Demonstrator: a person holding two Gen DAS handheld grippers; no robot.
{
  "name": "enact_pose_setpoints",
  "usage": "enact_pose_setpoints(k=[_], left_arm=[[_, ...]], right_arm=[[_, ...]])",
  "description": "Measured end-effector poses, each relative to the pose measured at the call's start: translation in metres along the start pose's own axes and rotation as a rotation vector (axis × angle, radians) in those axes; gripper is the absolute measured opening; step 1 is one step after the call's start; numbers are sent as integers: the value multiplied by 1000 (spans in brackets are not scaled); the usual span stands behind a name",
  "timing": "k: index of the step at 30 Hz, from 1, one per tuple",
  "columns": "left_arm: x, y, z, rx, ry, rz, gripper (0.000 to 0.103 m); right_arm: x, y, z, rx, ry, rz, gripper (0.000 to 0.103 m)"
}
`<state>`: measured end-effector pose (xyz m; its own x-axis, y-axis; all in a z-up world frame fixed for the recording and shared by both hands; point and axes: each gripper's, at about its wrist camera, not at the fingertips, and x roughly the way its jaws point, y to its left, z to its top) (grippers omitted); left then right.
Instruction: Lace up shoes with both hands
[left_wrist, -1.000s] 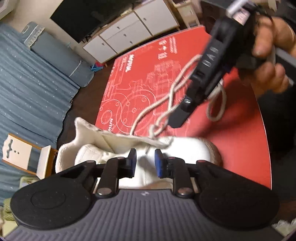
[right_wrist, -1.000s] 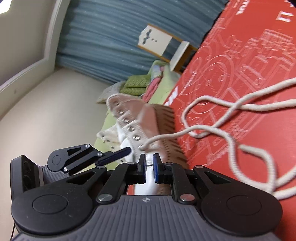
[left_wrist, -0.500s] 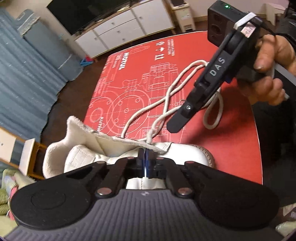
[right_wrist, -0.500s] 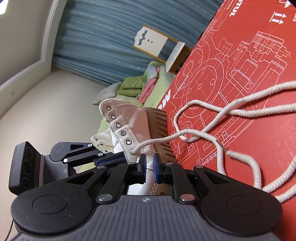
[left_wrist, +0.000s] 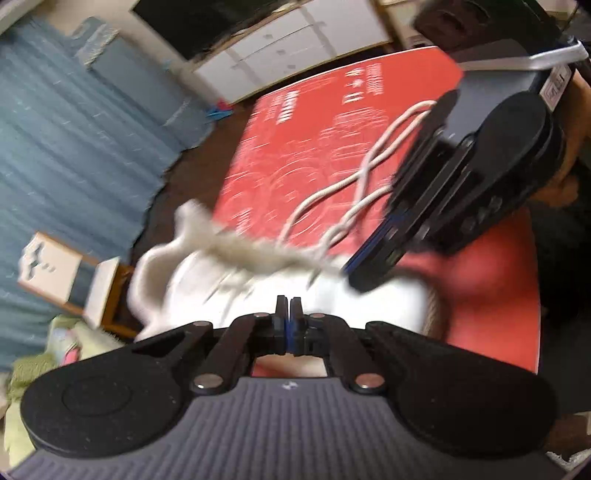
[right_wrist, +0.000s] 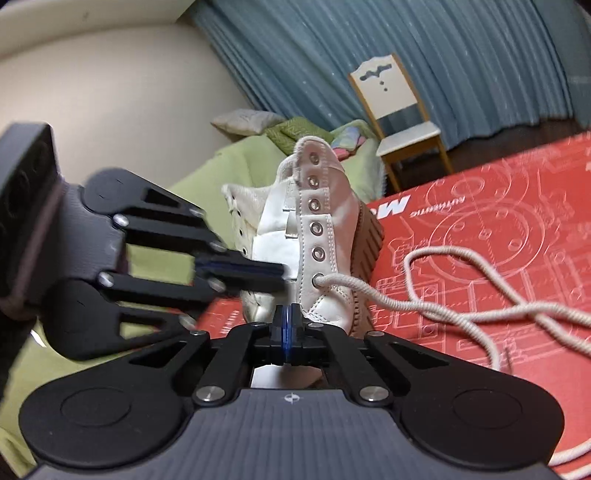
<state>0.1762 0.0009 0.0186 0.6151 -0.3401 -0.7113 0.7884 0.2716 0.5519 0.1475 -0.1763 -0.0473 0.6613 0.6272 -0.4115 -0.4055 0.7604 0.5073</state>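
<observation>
A white high-top shoe (right_wrist: 321, 221) stands on the red printed board (right_wrist: 517, 206), its row of metal eyelets facing my right camera. A cream lace (right_wrist: 369, 291) leaves the lowest eyelet and snakes off to the right over the board. My right gripper (right_wrist: 287, 317) sits just before the shoe's toe, its jaws closing until the blue pads meet, with nothing visible between them. My left gripper (right_wrist: 282, 275) comes in from the left, shut, tips at the tongue. The left wrist view is blurred: left gripper (left_wrist: 288, 306) over the shoe (left_wrist: 229, 288), right gripper (left_wrist: 364, 275) beside the lace (left_wrist: 332, 190).
A white-and-wood chair (right_wrist: 399, 107) stands before blue curtains behind the board. Green bedding (right_wrist: 229, 166) with pillows lies at the left. A white cabinet (left_wrist: 295, 44) under a dark screen is beyond the board's far edge (left_wrist: 369, 62). A person's hand (left_wrist: 576, 122) holds the right gripper.
My left gripper closed from open over the shoe. My right gripper then closed too, rolled so its view levelled, and rose nearer the shoe. The left view has blurred.
</observation>
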Motion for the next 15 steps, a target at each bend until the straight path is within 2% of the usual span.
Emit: enact_pose_setpoints(k=[2,4,7,11,13,15], left_arm=[[-16,7,-13,-52,-2,10,0],[-27,8,-17,-78,-35,8,0],[-27,-3,-9,-18,-69,-18,6],[0,-16,2,84,-81,-40,12],[11,-17,6,100,-92,-51,20],[17,-16,9,109,-105,-66,20]], right_arm=[[-1,-1,-1,8,-1,2,0],[0,-4,-1,29,-1,14,0],[3,-7,-1,57,-6,34,0],[-1,-11,-2,93,-18,52,0],[-5,-14,-3,118,-23,53,0],[-10,-16,-4,127,-29,39,6]])
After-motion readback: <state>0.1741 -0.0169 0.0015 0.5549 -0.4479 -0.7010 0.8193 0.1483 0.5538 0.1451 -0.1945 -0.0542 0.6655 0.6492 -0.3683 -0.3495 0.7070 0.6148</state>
